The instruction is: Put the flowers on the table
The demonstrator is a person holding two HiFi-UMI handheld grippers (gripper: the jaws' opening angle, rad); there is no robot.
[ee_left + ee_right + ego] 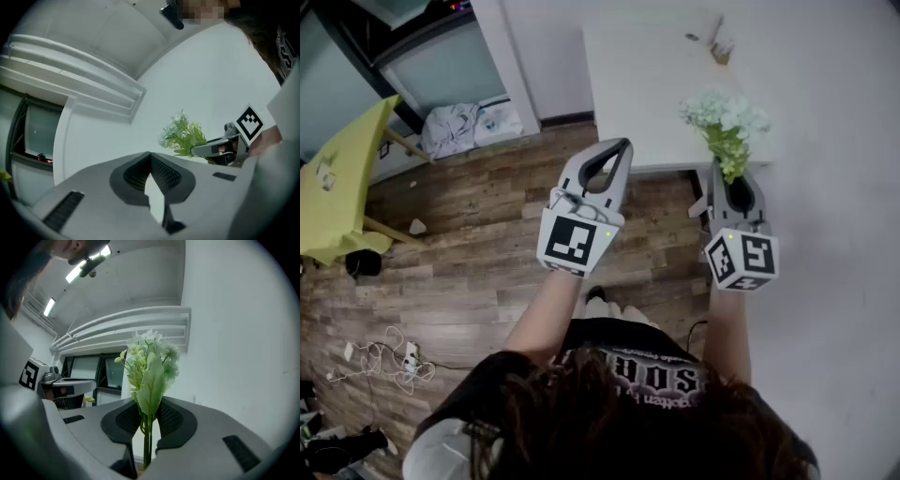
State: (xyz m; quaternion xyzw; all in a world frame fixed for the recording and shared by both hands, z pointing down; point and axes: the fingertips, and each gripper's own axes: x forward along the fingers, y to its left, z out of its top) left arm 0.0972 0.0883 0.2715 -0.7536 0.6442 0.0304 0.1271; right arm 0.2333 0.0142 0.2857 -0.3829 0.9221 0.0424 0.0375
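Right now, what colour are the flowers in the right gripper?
The flowers are white with pale green leaves and stems, clearest in the right gripper view.
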